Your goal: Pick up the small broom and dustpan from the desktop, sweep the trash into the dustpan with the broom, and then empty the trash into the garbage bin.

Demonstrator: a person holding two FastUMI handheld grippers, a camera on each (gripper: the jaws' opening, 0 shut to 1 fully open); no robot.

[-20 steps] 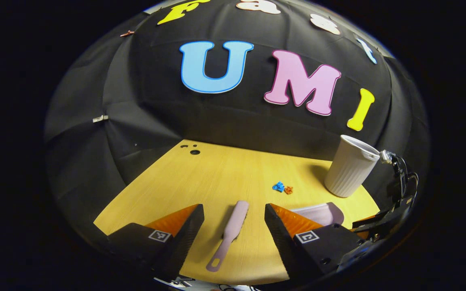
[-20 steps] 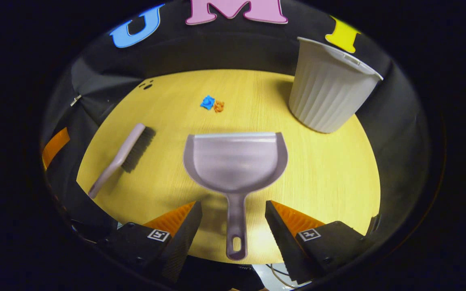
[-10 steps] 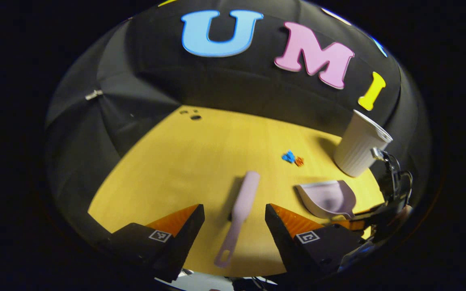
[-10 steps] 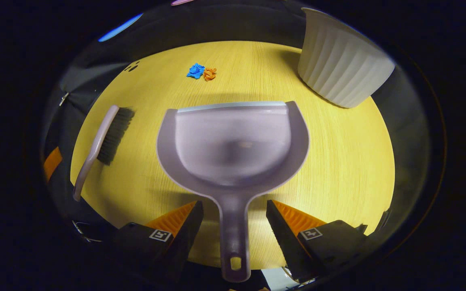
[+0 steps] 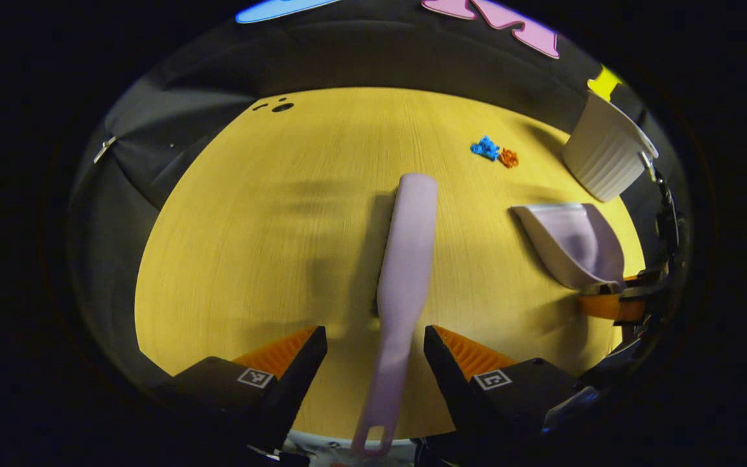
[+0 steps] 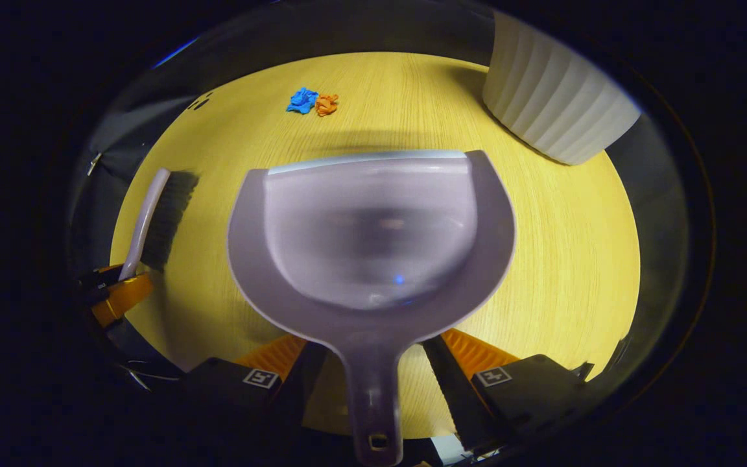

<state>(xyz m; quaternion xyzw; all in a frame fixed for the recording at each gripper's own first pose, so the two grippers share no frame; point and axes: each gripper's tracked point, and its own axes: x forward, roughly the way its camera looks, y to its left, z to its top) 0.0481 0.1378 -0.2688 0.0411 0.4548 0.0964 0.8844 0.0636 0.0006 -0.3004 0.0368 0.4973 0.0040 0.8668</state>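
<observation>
The lilac small broom (image 5: 406,259) lies on the yellow desktop (image 5: 250,227), bristles down. Its handle runs back between the fingers of my left gripper (image 5: 373,336), which is open and astride it without pressing. The lilac dustpan (image 6: 373,233) sits flat, mouth facing away. My right gripper (image 6: 373,347) is open, one finger on each side of the dustpan's handle. Blue trash (image 6: 302,100) and orange trash (image 6: 326,104) lie together beyond the pan. The white ribbed garbage bin (image 6: 555,104) stands at the far right. In the left gripper view the dustpan (image 5: 574,240) lies right of the broom.
Small dark holes (image 5: 281,107) mark the desktop's far left corner. The black cloth wall closes in the back and sides. The desktop's near edge runs just under both grippers. In the right gripper view the broom (image 6: 150,214) and the left gripper (image 6: 117,292) sit at the left.
Both grippers have come forward and down. The broom handle now reaches deep between the left fingers, the dustpan handle deep between the right fingers. Both stay open; nothing on the table has shifted.
</observation>
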